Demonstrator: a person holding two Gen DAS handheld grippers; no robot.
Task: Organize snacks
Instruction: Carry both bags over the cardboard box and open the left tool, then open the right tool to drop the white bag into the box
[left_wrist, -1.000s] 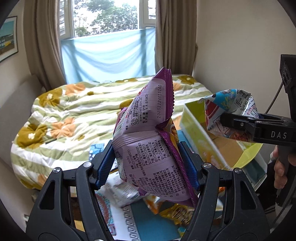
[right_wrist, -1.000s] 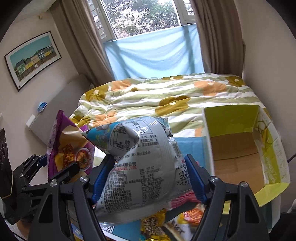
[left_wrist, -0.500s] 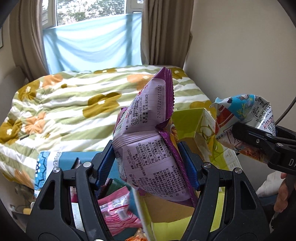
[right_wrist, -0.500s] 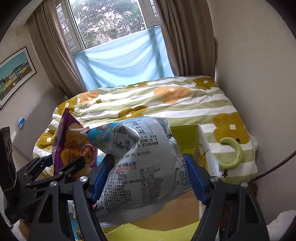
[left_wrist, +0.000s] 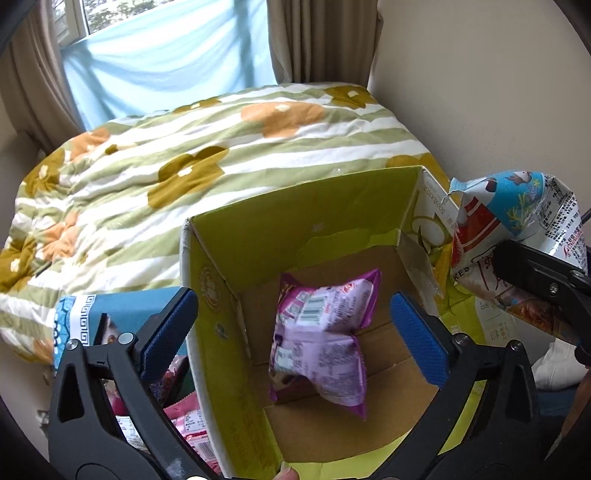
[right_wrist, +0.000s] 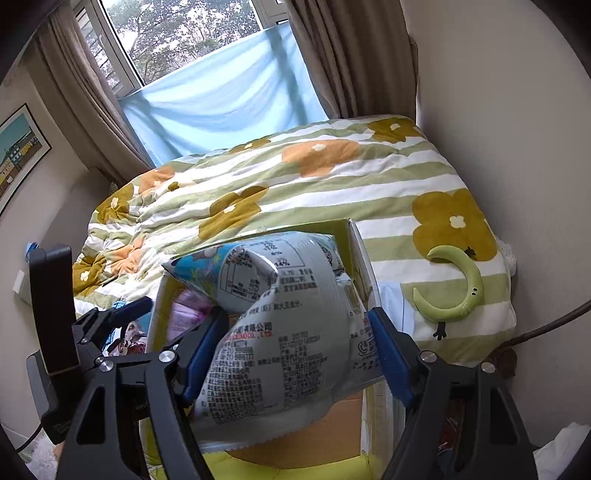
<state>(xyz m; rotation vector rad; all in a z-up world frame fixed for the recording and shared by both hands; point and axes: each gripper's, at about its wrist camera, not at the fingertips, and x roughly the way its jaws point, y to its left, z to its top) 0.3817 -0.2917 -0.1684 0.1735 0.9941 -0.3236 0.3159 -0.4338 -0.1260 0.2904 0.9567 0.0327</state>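
Observation:
In the left wrist view my left gripper (left_wrist: 295, 325) is open and empty above an open yellow-green cardboard box (left_wrist: 295, 221). A purple snack bag (left_wrist: 325, 339), blurred, is inside the box below the jaws. My right gripper (right_wrist: 295, 343) is shut on a white and blue snack bag (right_wrist: 280, 332), held over the same box (right_wrist: 364, 258). That bag also shows at the right of the left wrist view (left_wrist: 517, 221). The left gripper (right_wrist: 122, 317) shows at the left of the right wrist view.
The box sits by a bed with a striped flowered quilt (left_wrist: 184, 147). Pink snack packets (left_wrist: 192, 428) and a blue box (left_wrist: 110, 317) lie left of the box. A green crescent toy (right_wrist: 461, 288) lies on the quilt. A wall is on the right.
My left gripper has opened and let go of the purple bag, which has dropped into the box. Both grippers have moved over the box. The right gripper still holds its bag.

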